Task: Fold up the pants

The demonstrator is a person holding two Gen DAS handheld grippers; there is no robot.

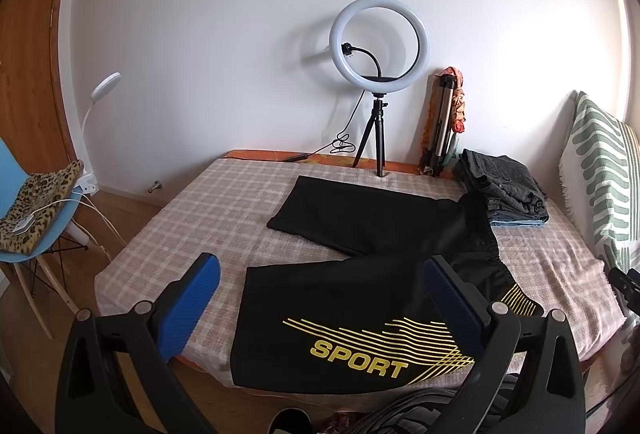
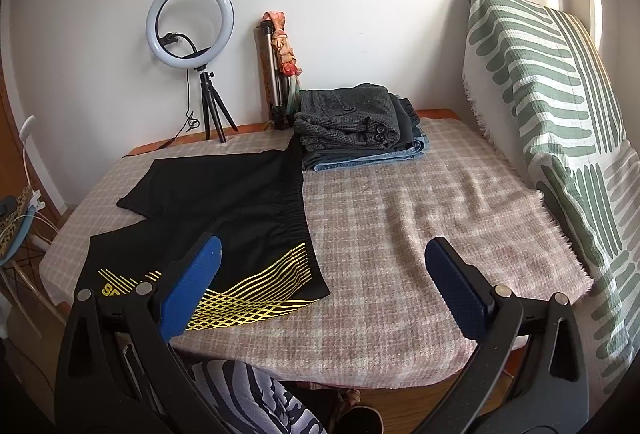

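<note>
Black pants [image 1: 360,294] with yellow stripes and the word SPORT lie spread flat on the checked blanket [image 1: 224,202], legs apart, one leg pointing toward the far wall. They also show in the right wrist view [image 2: 224,202], the waistband toward the right. My left gripper [image 1: 320,294] is open and empty, held above the near leg. My right gripper [image 2: 324,274] is open and empty, above the pants' near waistband corner and the blanket [image 2: 400,234].
A stack of folded clothes [image 2: 352,126] sits at the back beside the pants. A ring light on a tripod [image 1: 378,46] and a folded tripod [image 1: 440,122] stand by the wall. A green-patterned cushion [image 2: 552,106] lines the right side. A blue chair [image 1: 36,226] stands left.
</note>
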